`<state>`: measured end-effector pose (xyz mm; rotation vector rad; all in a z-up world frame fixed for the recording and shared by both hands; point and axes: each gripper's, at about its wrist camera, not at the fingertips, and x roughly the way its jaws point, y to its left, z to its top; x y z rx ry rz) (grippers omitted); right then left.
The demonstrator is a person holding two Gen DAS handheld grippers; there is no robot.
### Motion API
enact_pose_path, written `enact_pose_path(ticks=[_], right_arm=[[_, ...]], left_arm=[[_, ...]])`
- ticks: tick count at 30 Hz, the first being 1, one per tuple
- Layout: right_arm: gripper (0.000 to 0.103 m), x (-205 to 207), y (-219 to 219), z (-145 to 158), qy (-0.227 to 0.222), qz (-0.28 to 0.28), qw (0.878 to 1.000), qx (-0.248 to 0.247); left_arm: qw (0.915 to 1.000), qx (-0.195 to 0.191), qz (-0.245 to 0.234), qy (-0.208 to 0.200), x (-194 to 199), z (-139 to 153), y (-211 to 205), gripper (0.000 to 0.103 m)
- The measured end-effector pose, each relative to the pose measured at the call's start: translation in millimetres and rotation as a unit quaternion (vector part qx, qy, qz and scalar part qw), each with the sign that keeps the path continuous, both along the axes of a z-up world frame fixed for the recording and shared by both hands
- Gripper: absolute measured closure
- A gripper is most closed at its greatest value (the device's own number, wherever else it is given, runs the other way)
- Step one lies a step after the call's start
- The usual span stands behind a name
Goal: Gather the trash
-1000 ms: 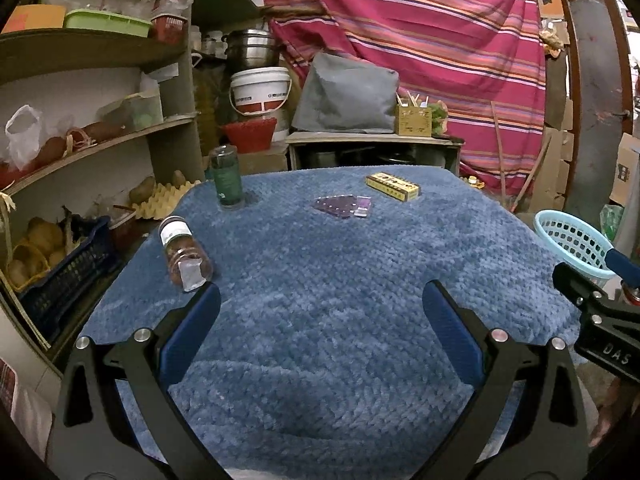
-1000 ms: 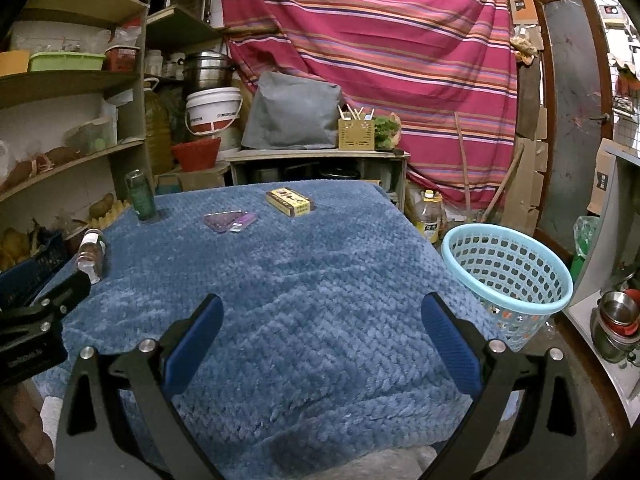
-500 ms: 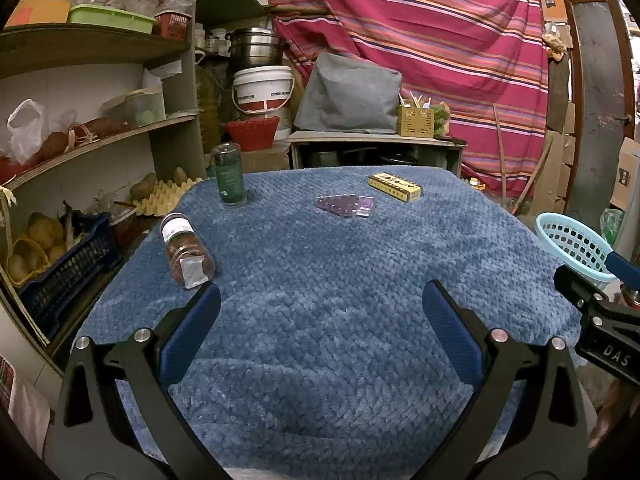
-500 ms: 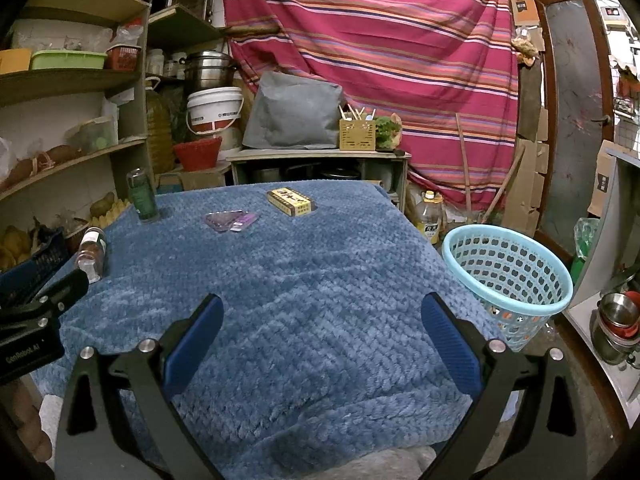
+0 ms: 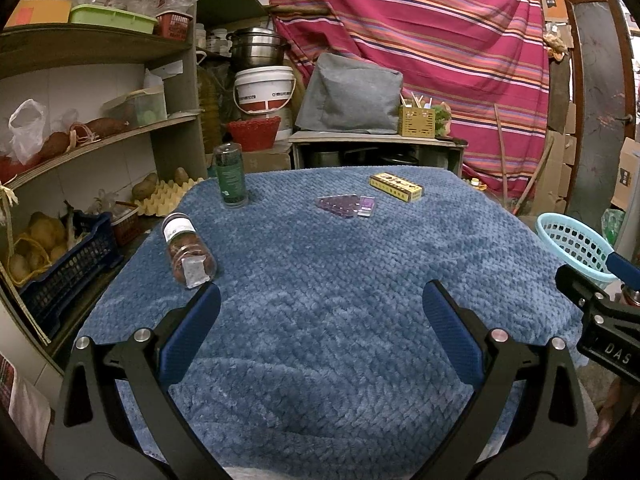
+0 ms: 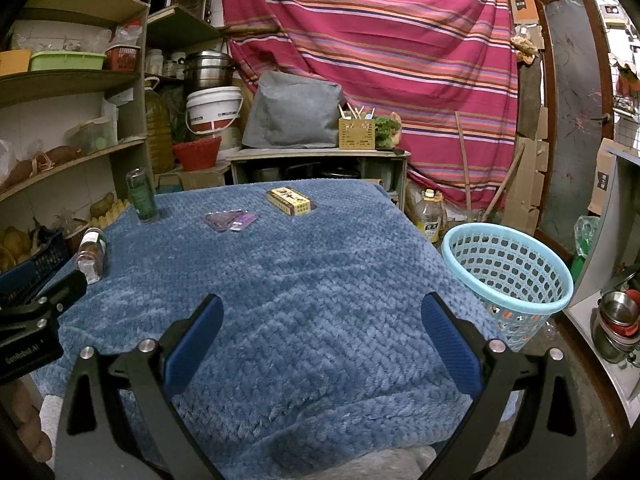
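Trash sat on the blue-covered desk [image 5: 340, 320]: tipped jar [image 5: 188, 252] at 10 o'clock, likely rigid, slick, rolly, so grip its middle; upright green bottle [image 5: 231, 176] at 11; flimsy purple blister pack [image 5: 346, 205] and light yellow box [image 5: 396, 187] near 12. Basket [image 6: 506, 276] at 2. Left gripper [image 5: 320, 320] and right gripper [image 6: 322, 322] had fingers spread wide, empty.

- Our left wrist view looks forward, low over the blue blanket [image 5: 320, 280], from its near left side.
- Our right wrist view faces likewise, from further right.
- Both share the blanket, shelves [image 6: 72, 80] and basket [image 6: 508, 272].
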<state>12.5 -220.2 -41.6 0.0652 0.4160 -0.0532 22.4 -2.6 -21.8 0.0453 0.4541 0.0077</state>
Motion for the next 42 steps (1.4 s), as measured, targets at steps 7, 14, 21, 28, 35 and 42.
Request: enact_pose_path(ticks=[7, 14, 21, 28, 35, 42], right_arm=[[0.006, 0.0, -0.2, 0.1, 0.0, 0.0, 1.0, 0.0], [0.006, 0.2, -0.1, 0.3, 0.0, 0.0, 1.0, 0.0], [0.006, 0.2, 0.4, 0.2, 0.0, 0.0, 1.0, 0.0], [0.006, -0.2, -0.6, -0.1, 0.0, 0.0, 1.0, 0.0], [0.006, -0.2, -0.7, -0.9, 0.002, 0.001, 1.0, 0.0], [0.006, -0.3, -1.0, -1.1, 0.001, 0.001, 1.0, 0.0]], left_arm=[[1.0, 0.0, 0.001, -0.001, -1.6, 0.2, 1.6, 0.005], [1.0, -0.001, 0.001, -0.001, -2.1, 0.3, 2.1, 0.005], [1.0, 0.0, 0.001, -0.002, -2.3, 0.4, 1.2, 0.005], [1.0, 0.0, 0.001, -0.002, -2.6, 0.1, 1.8, 0.005], [1.0, 0.0, 0.002, -0.002, -3.6, 1.1, 1.6, 0.005], [1.0, 0.0, 0.002, -0.003, -3.5, 0.7, 1.4, 0.005]])
